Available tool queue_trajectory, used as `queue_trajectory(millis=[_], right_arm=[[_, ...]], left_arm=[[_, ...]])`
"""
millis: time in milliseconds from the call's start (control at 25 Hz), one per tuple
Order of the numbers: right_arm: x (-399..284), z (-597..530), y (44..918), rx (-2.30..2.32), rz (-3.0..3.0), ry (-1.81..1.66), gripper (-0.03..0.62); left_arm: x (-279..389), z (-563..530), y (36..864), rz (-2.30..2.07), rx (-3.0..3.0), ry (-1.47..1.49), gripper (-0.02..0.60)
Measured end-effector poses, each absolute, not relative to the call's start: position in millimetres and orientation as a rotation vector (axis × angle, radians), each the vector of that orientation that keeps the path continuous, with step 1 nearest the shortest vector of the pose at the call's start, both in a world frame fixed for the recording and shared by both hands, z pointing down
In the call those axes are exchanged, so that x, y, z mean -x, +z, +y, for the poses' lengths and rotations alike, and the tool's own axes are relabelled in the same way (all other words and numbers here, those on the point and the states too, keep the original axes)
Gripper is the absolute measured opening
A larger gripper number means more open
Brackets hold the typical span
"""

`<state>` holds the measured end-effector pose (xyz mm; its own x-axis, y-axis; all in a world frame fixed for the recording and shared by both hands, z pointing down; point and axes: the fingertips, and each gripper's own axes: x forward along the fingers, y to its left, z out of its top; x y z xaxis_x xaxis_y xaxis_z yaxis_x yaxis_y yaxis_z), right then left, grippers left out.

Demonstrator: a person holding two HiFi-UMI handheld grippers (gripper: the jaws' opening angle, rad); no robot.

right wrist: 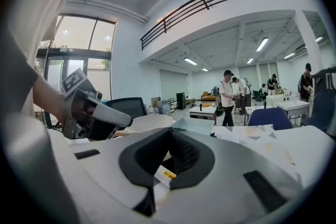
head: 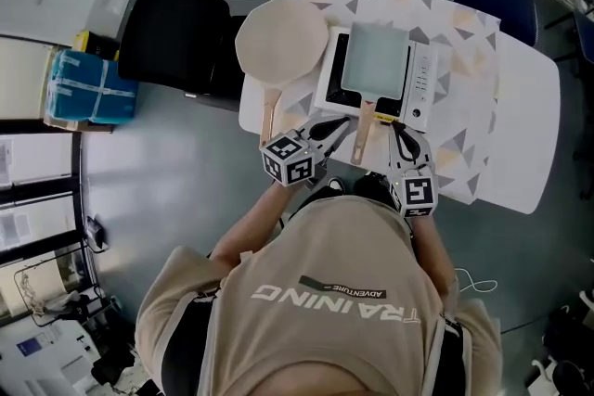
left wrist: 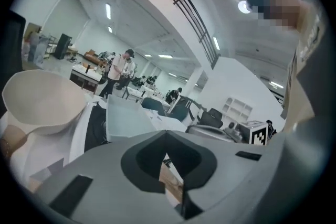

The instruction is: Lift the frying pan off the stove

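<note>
The left gripper (head: 342, 122) and right gripper (head: 397, 129), each pinched closed and empty, flank the wooden handle (head: 362, 131) of the square frying pan (head: 376, 60) on the stove (head: 423, 86).

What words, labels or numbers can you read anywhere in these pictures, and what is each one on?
"TRAINING": large white letters, upside down in the head view, on the person's beige shirt.
"ADVENTURE": small dark strip beside it on the same shirt, barely legible.
Control panel of the white portable stove: markings too small to read.
Yellow sticker on the stove: blurred.
Blue wrapped packs: print too small.
</note>
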<state>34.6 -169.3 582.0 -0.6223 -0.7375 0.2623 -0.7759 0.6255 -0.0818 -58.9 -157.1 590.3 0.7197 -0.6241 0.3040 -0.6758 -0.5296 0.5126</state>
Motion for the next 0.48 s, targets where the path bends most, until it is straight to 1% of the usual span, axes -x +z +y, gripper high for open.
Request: queue_trajectory(millis=[240, 400, 480], right_arm=[[-46, -175, 591, -1.178, -2.652, 0.269, -0.002], [-53, -175, 598, -1.204, -2.634, 0.284, -0.002], [-54, -174, 598, -1.216, -2.628, 0.286, -0.002]], left_arm=[[56, -177, 591, -1.002, -2.250, 0.107, 0.002], [57, -175, 599, -0.959, -2.220, 0.135, 0.002], [57, -174, 605, -0.908, -2.166, 0.100, 0.002]])
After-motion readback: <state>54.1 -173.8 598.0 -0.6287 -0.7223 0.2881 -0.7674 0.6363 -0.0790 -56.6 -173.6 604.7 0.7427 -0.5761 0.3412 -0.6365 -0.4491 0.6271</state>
